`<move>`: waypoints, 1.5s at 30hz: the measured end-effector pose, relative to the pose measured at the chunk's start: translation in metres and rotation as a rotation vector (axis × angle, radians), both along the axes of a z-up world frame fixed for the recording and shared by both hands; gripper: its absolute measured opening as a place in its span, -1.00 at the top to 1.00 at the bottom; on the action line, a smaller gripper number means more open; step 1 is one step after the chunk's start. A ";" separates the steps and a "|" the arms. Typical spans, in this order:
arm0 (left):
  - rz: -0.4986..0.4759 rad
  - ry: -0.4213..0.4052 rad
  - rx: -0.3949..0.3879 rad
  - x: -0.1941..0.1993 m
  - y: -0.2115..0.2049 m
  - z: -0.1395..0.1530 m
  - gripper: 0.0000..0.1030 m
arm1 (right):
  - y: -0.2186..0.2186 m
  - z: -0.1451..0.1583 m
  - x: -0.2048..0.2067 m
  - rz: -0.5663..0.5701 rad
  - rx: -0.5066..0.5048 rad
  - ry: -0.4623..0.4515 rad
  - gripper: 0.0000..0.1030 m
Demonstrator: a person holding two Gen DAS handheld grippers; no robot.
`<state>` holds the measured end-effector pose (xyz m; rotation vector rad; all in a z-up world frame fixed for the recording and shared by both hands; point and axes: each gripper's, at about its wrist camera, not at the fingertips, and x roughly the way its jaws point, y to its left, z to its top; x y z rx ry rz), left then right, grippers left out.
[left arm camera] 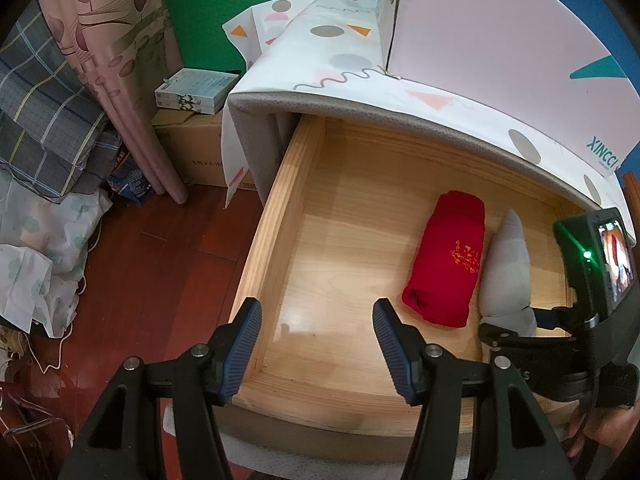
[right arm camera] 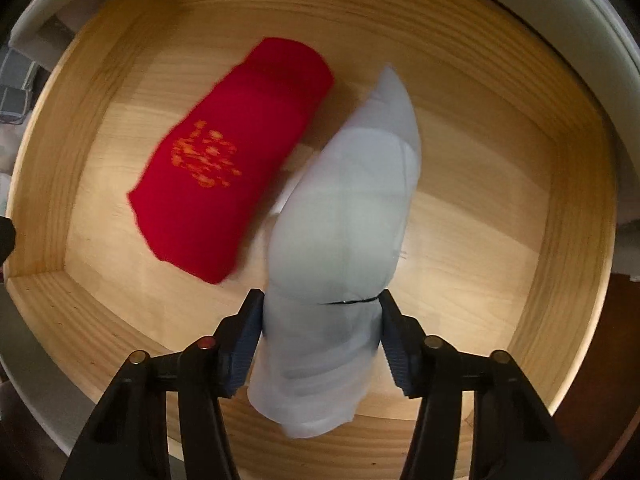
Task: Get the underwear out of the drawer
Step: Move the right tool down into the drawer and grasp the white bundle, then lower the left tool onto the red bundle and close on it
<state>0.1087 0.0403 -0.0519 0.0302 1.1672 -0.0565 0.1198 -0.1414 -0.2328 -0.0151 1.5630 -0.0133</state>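
The right gripper (right arm camera: 320, 336) clasps the near end of the grey folded underwear (right arm camera: 348, 216) lying in the open drawer (left arm camera: 280, 184), just beside the red one (right arm camera: 232, 160). The roll may unfold or slip when lifted. The left gripper (left arm camera: 318, 344) hangs released, empty.

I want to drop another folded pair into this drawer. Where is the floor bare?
The drawer's left half is bare, from its left wall to the red underwear. The right side is crowded: the grey underwear lies against the red pair, with the right gripper around it.
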 end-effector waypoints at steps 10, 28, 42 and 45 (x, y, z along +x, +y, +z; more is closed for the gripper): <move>-0.003 -0.001 0.004 -0.001 0.000 -0.001 -0.15 | -0.044 -0.002 -0.016 -0.097 -0.016 0.029 0.09; -0.019 0.009 0.037 -0.001 -0.006 -0.002 -0.15 | -0.079 -0.003 -0.043 -0.210 -0.048 0.027 0.21; -0.138 0.061 0.011 0.006 -0.028 -0.008 -0.15 | -0.035 0.001 -0.065 -0.163 -0.085 0.001 0.22; -0.186 0.059 0.004 0.011 -0.046 -0.007 -0.15 | -0.051 0.014 -0.074 -0.165 -0.076 -0.005 0.22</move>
